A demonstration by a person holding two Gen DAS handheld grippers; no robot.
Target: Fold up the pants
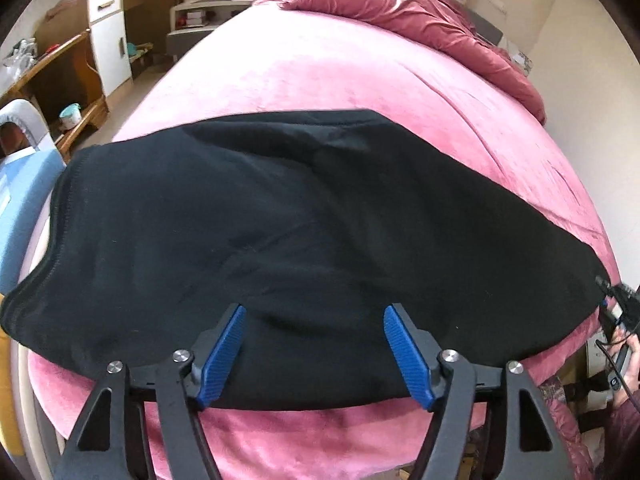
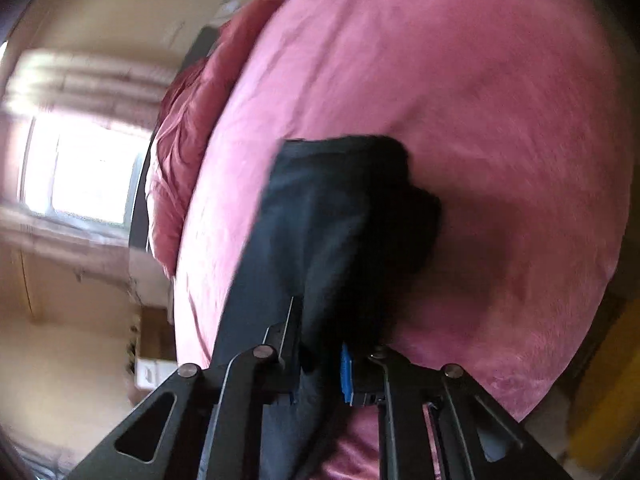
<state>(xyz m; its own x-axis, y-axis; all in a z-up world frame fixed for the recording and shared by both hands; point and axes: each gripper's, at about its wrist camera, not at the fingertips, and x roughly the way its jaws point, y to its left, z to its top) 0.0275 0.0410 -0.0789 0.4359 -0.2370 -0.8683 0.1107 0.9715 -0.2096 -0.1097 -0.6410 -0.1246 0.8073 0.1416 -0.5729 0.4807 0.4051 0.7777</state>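
Well, the black pants [image 1: 280, 216] lie spread across the pink bed [image 1: 320, 72], already doubled over. The right gripper [image 2: 320, 372] is pinched on one end of them; with so little cloth bunched in its jaws, I'd guess a hard tug could slip it free. The left gripper [image 1: 312, 344] hovers spread wide over the near edge, holding nothing.
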